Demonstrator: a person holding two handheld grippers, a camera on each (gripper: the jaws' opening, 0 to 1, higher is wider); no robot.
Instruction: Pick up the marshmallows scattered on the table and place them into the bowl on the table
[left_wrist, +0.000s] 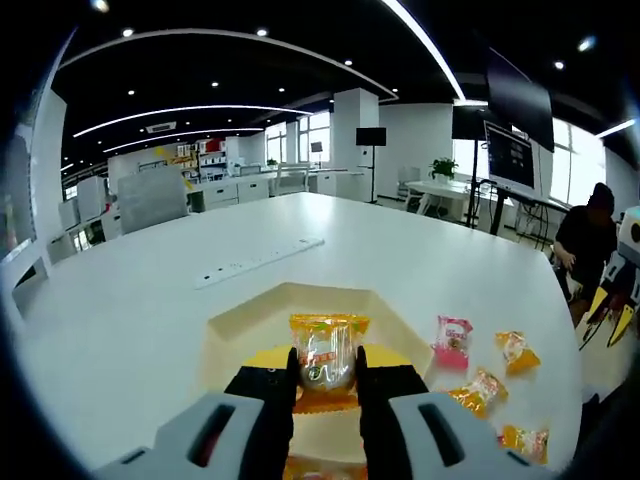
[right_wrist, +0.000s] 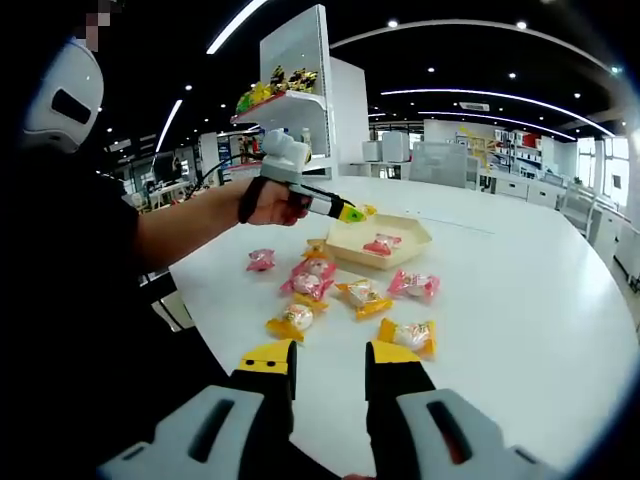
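Because the left hand-held gripper (left_wrist: 326, 372) pinches an orange-wrapped marshmallow (left_wrist: 327, 352) right over the bowl (left_wrist: 240, 318), a drop looks next. Other marshmallows (right_wrist: 362, 295) lie on the table (right_wrist: 520, 300) beside it, before the spread, empty right hand-held gripper (right_wrist: 330, 372).

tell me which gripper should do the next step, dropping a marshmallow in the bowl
Left. The left gripper is shut on an orange-wrapped marshmallow right over the bowl. The right gripper is open and empty, short of the loose sweets.
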